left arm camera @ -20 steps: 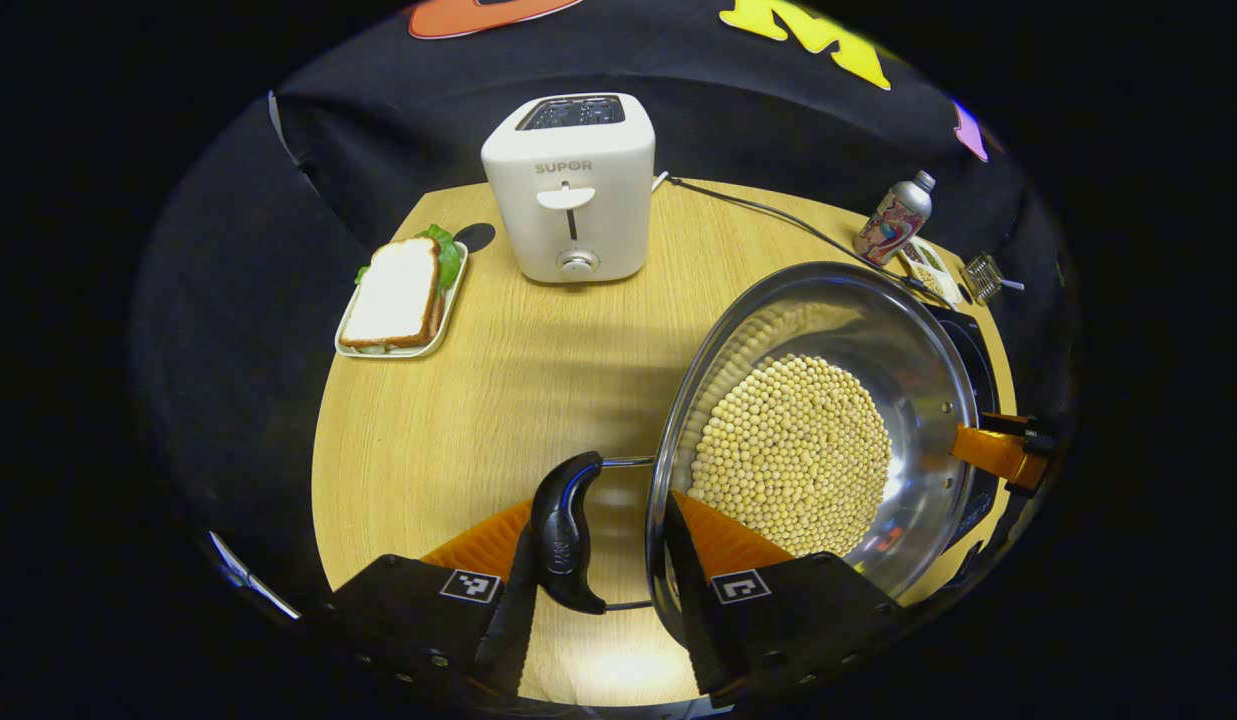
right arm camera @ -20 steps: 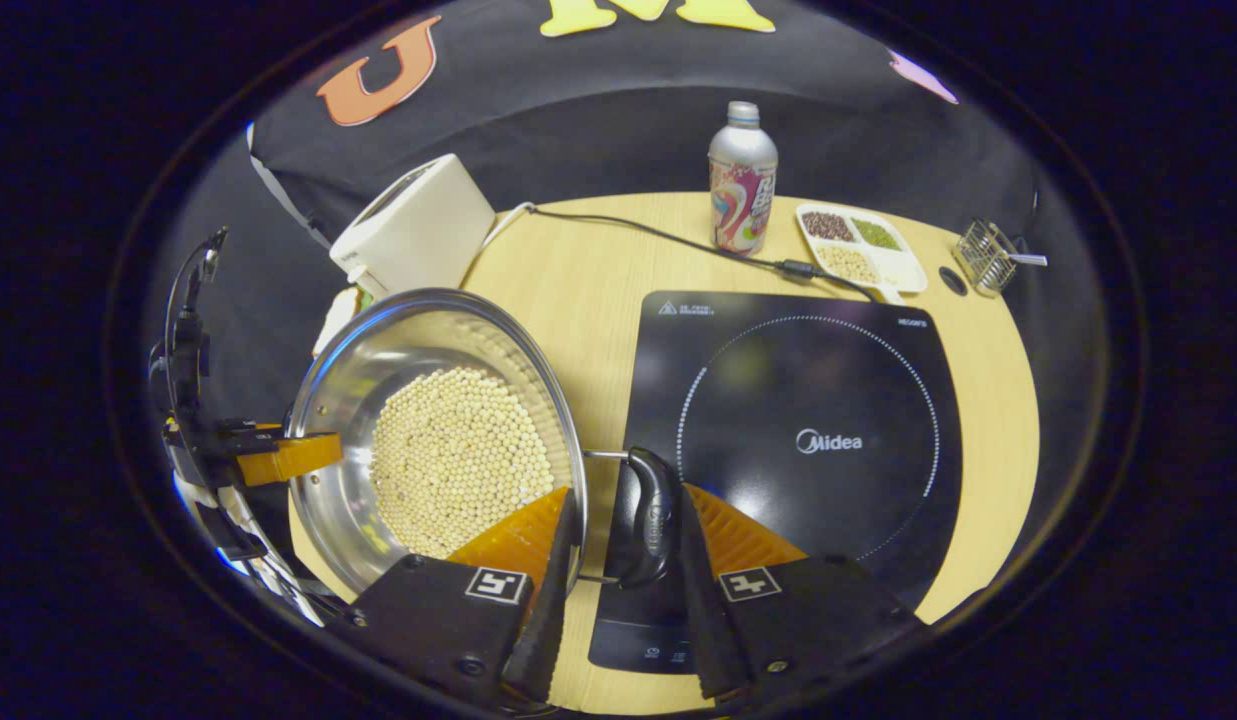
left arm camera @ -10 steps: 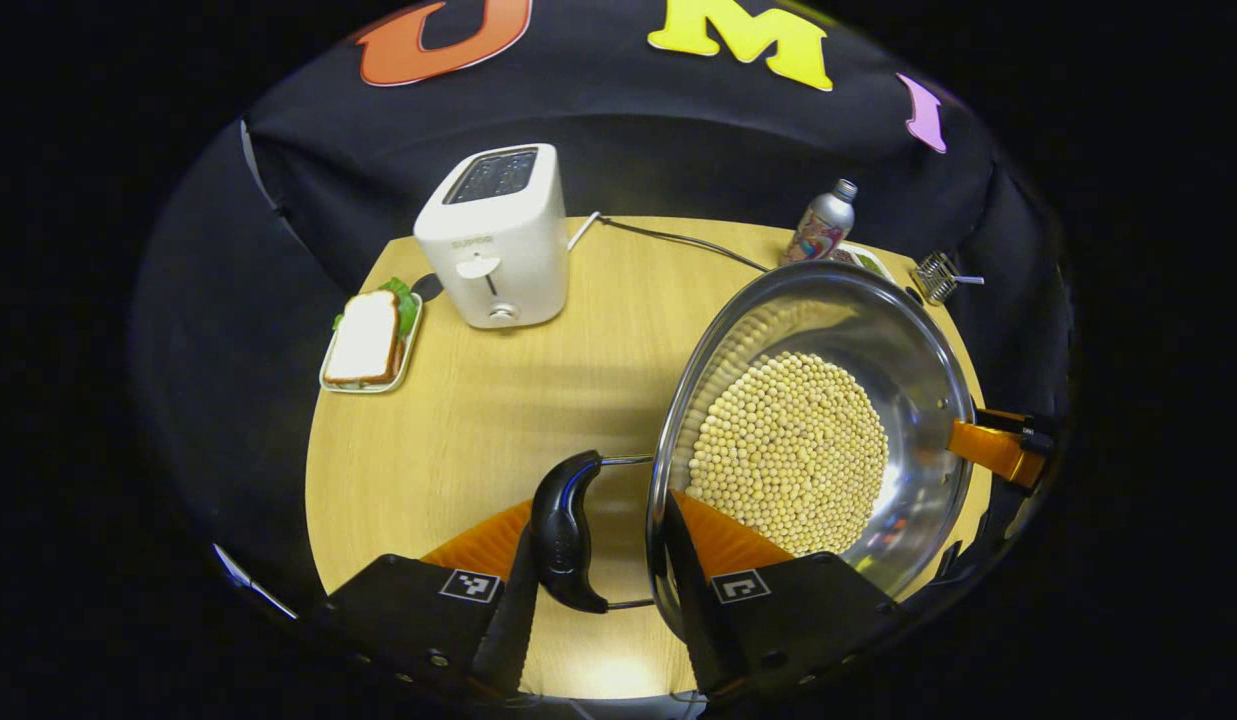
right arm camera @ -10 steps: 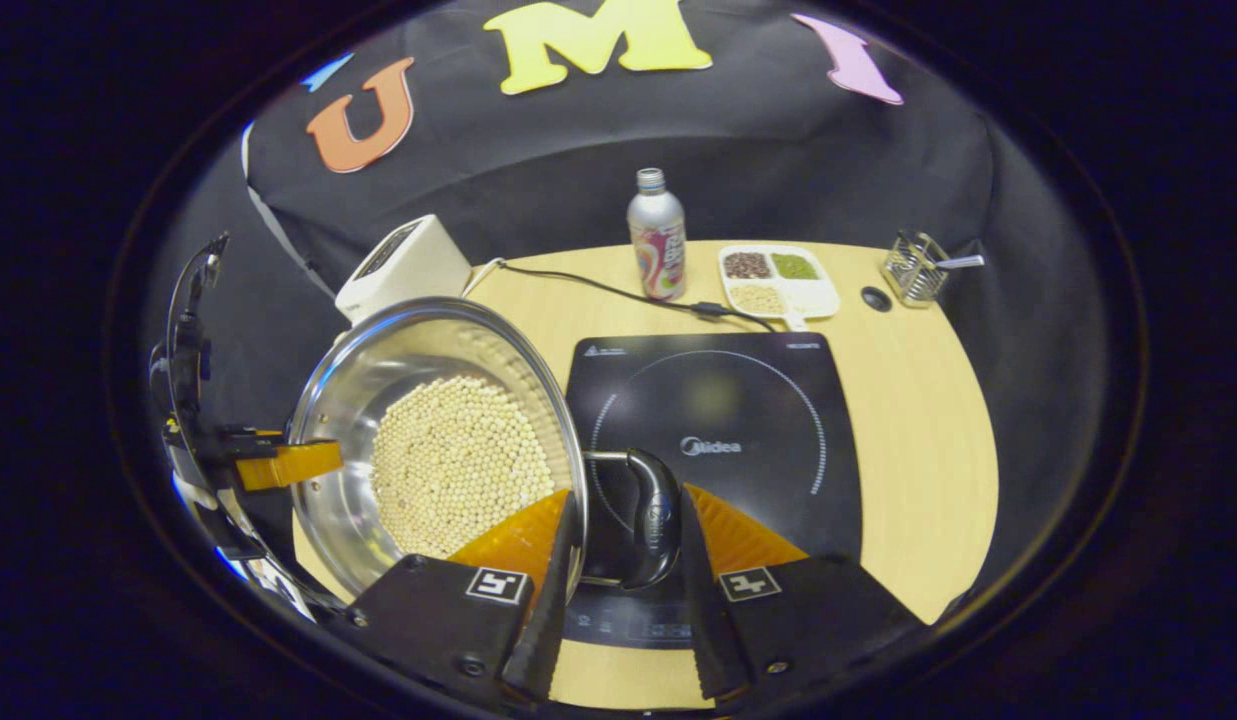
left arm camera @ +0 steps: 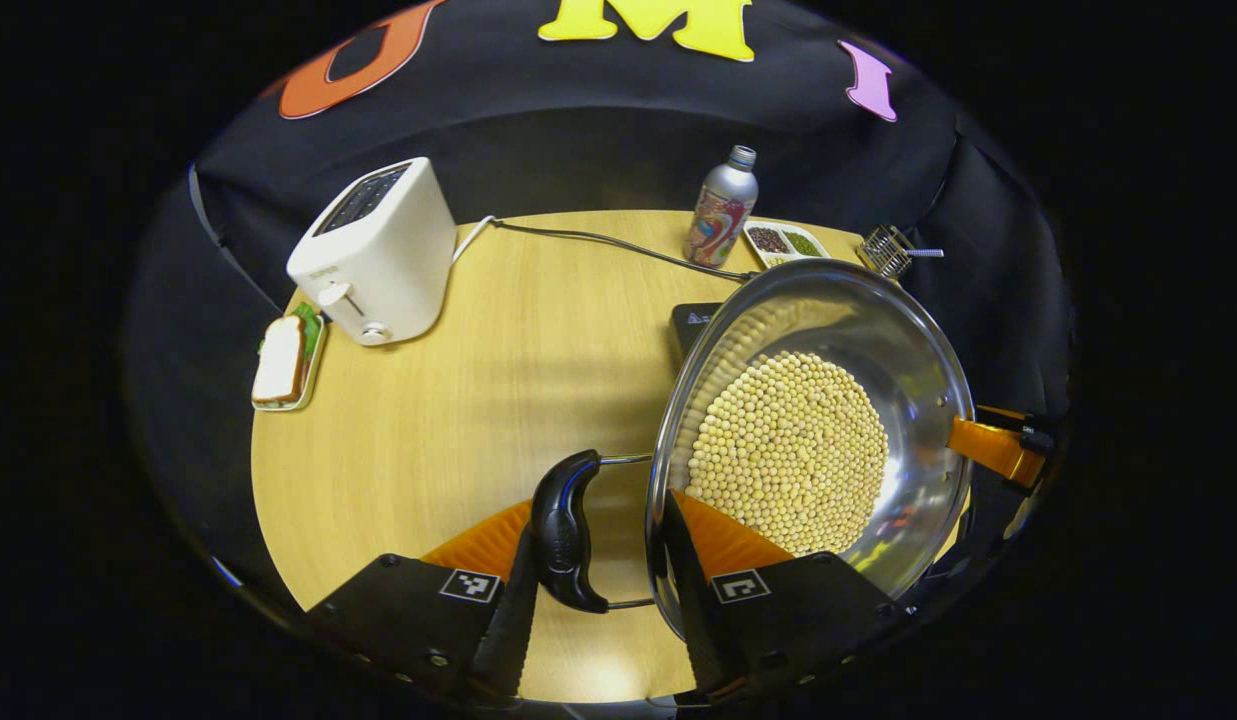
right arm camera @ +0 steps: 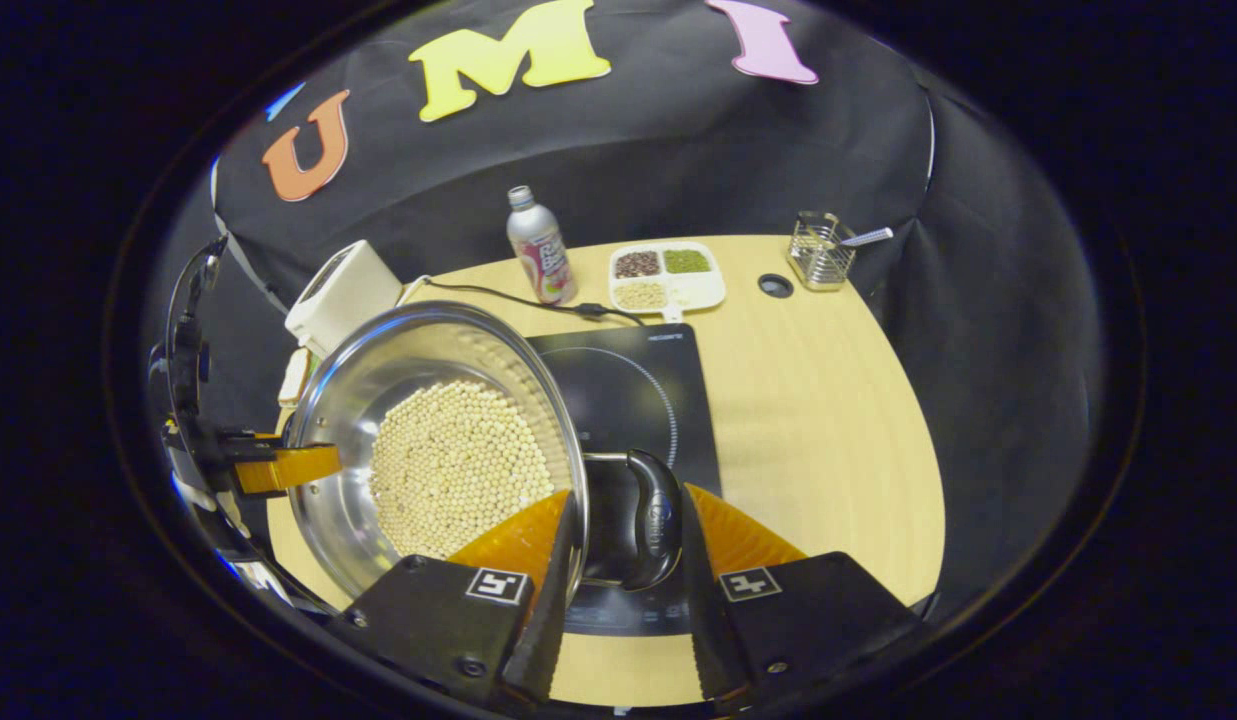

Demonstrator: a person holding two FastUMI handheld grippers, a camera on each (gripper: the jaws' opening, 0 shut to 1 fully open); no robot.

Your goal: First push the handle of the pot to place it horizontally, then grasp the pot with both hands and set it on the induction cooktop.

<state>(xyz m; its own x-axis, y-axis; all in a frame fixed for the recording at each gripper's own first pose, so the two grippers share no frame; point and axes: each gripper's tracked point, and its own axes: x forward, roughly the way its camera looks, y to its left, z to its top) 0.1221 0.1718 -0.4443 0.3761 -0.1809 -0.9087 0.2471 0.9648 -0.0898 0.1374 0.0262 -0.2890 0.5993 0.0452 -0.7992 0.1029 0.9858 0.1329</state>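
A steel pot (left arm camera: 908,360) holding pale beans hangs above the table, gripped at both side handles. My left gripper (left arm camera: 596,565) is shut on the pot's black left handle (left arm camera: 563,530), one finger outside the handle and the other inside the rim. My right gripper (right arm camera: 618,565) is shut the same way on the right handle (right arm camera: 655,520). Each gripper also appears at the far rim in the other's view: the right gripper (left arm camera: 998,450) and the left gripper (right arm camera: 273,467). The black induction cooktop (right arm camera: 643,395) lies under the pot's right side.
On the round wooden table (left arm camera: 498,400) stand a white toaster (left arm camera: 378,255), a sandwich plate (left arm camera: 283,355), a bottle (right arm camera: 538,245), a divided tray of beans (right arm camera: 666,275) and a wire basket (right arm camera: 818,250). A black cable (left arm camera: 598,240) runs to the cooktop.
Both grippers have carried the pot upward and to the right, over the cooktop. The table and its objects look farther off. Both grips on the handles are unchanged.
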